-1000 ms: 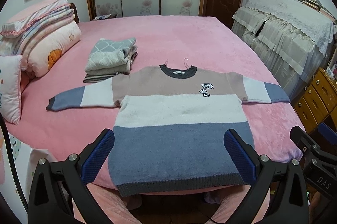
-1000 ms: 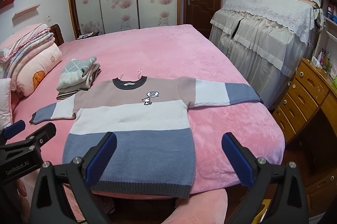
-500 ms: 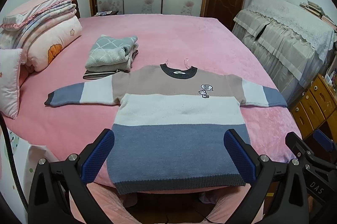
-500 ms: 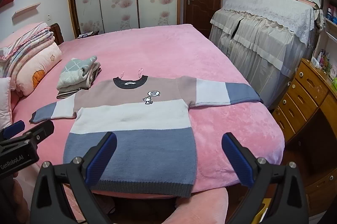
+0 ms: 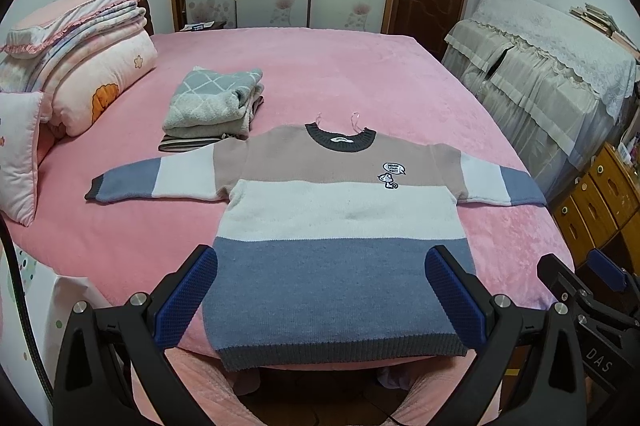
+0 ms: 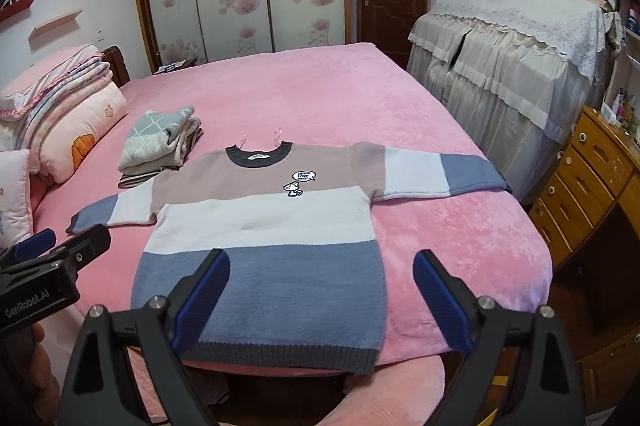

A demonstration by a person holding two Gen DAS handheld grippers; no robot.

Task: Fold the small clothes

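Sweater lies flat and untouched as the right fingers begin to narrow

Sweater [image 5: 340,226] is a small striped knit, spread face up on the near part of the pink bed [image 5: 360,73]. Its grey collar points toward the wardrobe, both sleeves are stretched out to the sides, and its dark ribbed hem hangs at the bed's near edge. Across the last second it keeps the same place and shape; no fold has been started on it.

The one change is in the right gripper [image 6: 320,300]. Its fingers, which stood at their widest a moment ago, are closing slightly now, yet they remain far apart. Nothing is between them: they hover above the blue band near the hem and do not touch the knit. The left gripper [image 5: 320,296] hangs over the same lower band with its fingers wide apart and empty, as they were before.

Behind the sweater's left sleeve, a stack of folded clothes [image 5: 212,109] sits on the bed, apart from the work area. A roll of bedding [image 5: 88,65] lies at the bed's left edge.

Judging from this, the task's work on this garment has not begun. The slight narrowing probably signals preparation for a first pinch, perhaps at the hem or a sleeve, though which part is not settled.
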